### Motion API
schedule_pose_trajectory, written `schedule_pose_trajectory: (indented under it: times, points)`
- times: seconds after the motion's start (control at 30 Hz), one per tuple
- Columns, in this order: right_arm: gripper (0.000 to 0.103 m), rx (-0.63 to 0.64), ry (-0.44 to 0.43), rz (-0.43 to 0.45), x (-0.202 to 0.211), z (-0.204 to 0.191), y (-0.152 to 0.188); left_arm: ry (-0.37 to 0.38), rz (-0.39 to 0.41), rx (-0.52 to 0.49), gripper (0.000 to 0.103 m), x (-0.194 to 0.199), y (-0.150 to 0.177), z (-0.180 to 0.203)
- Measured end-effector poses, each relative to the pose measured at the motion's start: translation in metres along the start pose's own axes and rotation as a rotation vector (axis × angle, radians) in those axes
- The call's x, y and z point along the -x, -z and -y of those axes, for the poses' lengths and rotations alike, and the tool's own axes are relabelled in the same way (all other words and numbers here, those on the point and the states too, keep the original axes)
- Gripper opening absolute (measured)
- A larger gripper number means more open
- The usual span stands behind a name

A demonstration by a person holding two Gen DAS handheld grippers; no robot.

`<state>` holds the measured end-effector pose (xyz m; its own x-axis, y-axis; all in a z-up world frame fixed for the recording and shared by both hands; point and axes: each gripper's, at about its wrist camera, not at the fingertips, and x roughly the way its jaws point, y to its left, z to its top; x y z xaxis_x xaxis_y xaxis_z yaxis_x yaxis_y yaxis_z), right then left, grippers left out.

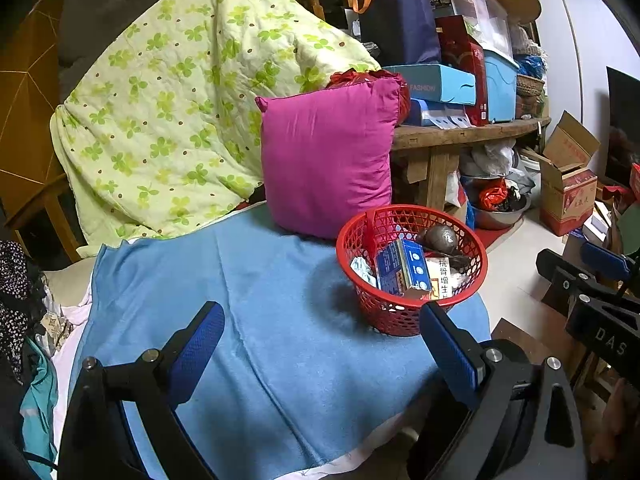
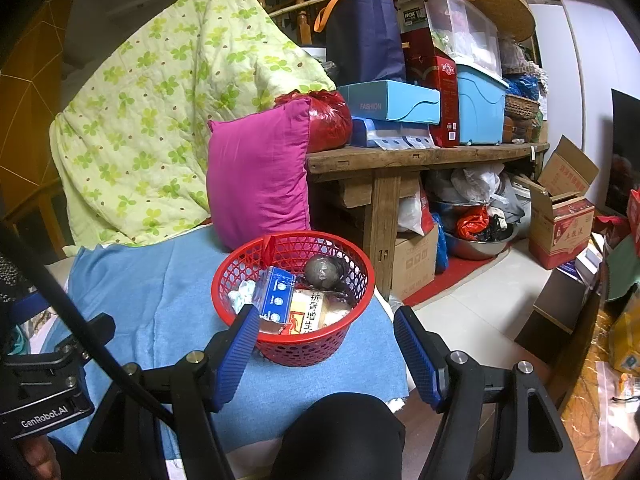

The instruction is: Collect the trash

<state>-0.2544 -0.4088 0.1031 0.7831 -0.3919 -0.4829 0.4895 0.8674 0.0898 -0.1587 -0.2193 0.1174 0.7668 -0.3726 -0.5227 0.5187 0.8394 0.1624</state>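
Note:
A red plastic basket [image 1: 412,308] [image 2: 320,344] stands on a blue cloth [image 1: 248,312] [image 2: 152,288]. It holds a blue box [image 1: 400,268] [image 2: 276,294], a white and orange packet with Chinese print [image 2: 308,312], crumpled tissue [image 2: 242,294] and a grey ball [image 1: 438,238] [image 2: 322,270]. My left gripper [image 1: 320,320] is open and empty, low over the cloth, left of the basket. My right gripper [image 2: 326,328] is open and empty, just before the basket's near rim. The right gripper's body shows at the right of the left wrist view [image 1: 592,280].
A magenta pillow [image 1: 328,156] [image 2: 260,176] leans behind the basket against a green clover quilt [image 1: 180,100] [image 2: 160,100]. A wooden bench [image 2: 420,160] stacked with boxes and bags stands right. Cardboard boxes [image 2: 560,216] and a metal basin [image 2: 476,240] sit on the floor.

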Motion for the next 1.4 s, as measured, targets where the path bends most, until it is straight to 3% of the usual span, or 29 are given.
schedule_pose_trajectory:
  times: [1.4]
  points:
    - [0.073, -0.051, -0.022, -0.035, -0.009, 0.004, 0.0, 0.046, -0.022, -0.007, 0.098, -0.007, 0.007, 0.002]
